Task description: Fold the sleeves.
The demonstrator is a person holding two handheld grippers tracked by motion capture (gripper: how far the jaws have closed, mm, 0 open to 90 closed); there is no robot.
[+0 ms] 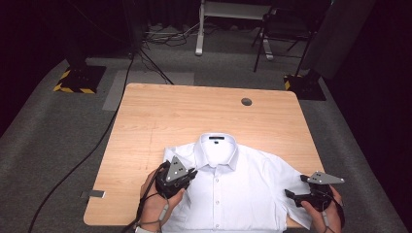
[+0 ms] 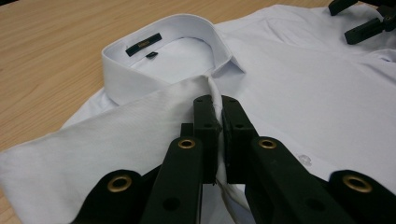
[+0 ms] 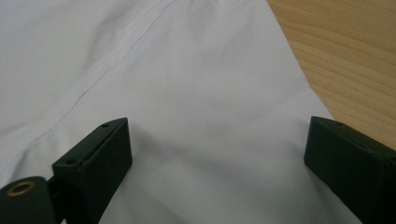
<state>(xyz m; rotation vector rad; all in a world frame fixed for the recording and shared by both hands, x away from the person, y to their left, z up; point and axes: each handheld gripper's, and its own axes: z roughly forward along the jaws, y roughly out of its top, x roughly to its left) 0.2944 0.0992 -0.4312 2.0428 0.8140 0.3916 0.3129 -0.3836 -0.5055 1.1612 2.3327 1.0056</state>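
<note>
A white dress shirt (image 1: pixel 238 187) lies face up on the wooden table (image 1: pixel 165 111), collar (image 1: pixel 217 141) toward the far side. My left gripper (image 1: pixel 191 174) sits over the shirt's left shoulder. In the left gripper view the left gripper (image 2: pixel 220 106) is shut on a fold of the shirt's sleeve (image 2: pixel 116 130), lifted just in front of the collar (image 2: pixel 163 51). My right gripper (image 1: pixel 296 186) hovers at the shirt's right sleeve. Seen in its own view, the right gripper (image 3: pixel 215 140) is open, jaws wide apart above the white cloth (image 3: pixel 187 70), close to the sleeve's edge.
A round cable hole (image 1: pixel 246 102) sits in the far right part of the table. Bare wood (image 3: pixel 345 56) lies just beyond the right sleeve. On the carpet behind are a black cable (image 1: pixel 104 136), stand bases and a chair (image 1: pixel 282 34).
</note>
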